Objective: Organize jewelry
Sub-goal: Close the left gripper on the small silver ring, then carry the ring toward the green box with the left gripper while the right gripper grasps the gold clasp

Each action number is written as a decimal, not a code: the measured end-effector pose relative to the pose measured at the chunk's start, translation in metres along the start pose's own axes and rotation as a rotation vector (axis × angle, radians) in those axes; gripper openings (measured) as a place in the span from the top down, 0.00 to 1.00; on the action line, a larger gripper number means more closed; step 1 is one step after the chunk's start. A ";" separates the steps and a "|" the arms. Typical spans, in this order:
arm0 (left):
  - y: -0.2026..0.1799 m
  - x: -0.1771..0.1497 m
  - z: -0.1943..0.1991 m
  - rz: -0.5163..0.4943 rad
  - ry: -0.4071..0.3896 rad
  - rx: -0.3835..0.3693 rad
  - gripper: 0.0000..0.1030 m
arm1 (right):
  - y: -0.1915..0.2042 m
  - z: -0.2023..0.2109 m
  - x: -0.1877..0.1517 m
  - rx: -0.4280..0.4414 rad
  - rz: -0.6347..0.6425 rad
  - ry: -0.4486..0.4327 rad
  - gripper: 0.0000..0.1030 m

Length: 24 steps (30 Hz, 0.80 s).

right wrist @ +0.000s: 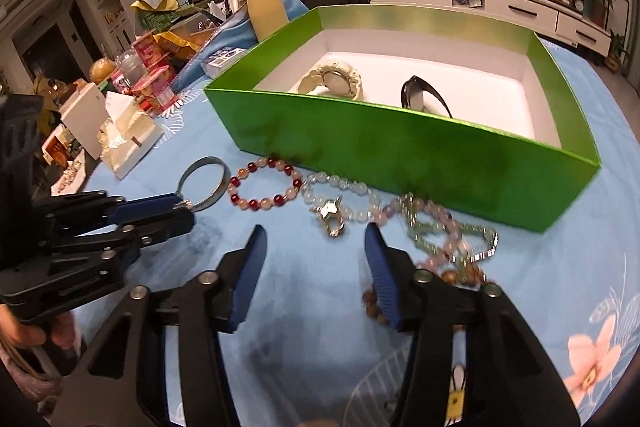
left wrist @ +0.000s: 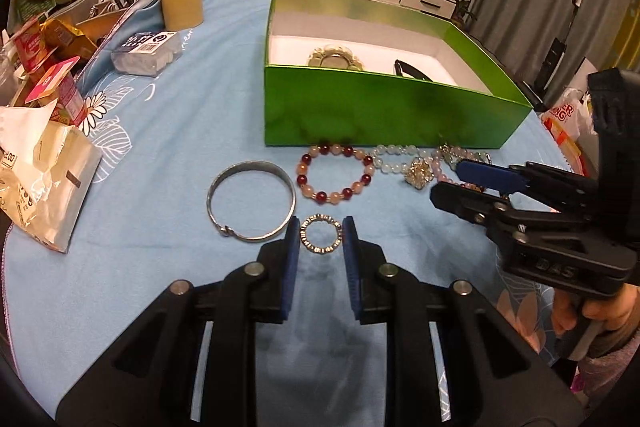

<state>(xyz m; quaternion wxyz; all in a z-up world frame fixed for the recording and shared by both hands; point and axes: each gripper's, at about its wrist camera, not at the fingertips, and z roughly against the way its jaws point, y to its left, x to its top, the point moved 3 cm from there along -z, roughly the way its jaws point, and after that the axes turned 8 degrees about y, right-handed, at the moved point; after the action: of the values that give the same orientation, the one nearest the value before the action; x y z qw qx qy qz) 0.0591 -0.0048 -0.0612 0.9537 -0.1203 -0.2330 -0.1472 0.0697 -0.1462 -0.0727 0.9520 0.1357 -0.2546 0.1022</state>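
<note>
Left gripper (left wrist: 321, 233) low over the blue cloth (left wrist: 160, 167), blue pads on both sides of a small sparkly ring (left wrist: 321, 233), at or almost at its rim; firm grip or not, cannot tell. Silver bangle (left wrist: 251, 201) just left of the ring, red and peach bead bracelet (left wrist: 335, 173) behind it. Right gripper (right wrist: 315, 241) wide open, nothing between the pads, near a pile of pale bead strings (right wrist: 436, 227). Green box (left wrist: 384, 107) behind the jewelry, with a white watch (right wrist: 332, 81) and a dark one (right wrist: 420, 97) inside.
</note>
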 end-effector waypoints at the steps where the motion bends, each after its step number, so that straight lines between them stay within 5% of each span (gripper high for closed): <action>1: 0.000 0.000 0.000 0.001 -0.001 0.001 0.79 | 0.000 -0.003 0.002 -0.003 0.004 0.004 0.58; 10: 0.005 0.003 -0.002 0.010 0.003 -0.007 0.79 | -0.003 -0.024 0.007 -0.041 0.027 0.037 0.73; 12: 0.005 0.003 -0.002 0.007 0.003 -0.007 0.79 | -0.002 -0.026 0.006 -0.044 0.036 0.041 0.87; 24: -0.003 0.014 0.013 -0.017 -0.037 -0.028 0.79 | 0.001 0.018 0.003 0.000 0.018 -0.050 0.87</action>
<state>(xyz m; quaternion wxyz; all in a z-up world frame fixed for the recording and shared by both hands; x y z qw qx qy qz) 0.0645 -0.0066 -0.0426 0.9462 -0.1344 -0.2497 -0.1561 0.0635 -0.1505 -0.0561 0.9444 0.1361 -0.2794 0.1072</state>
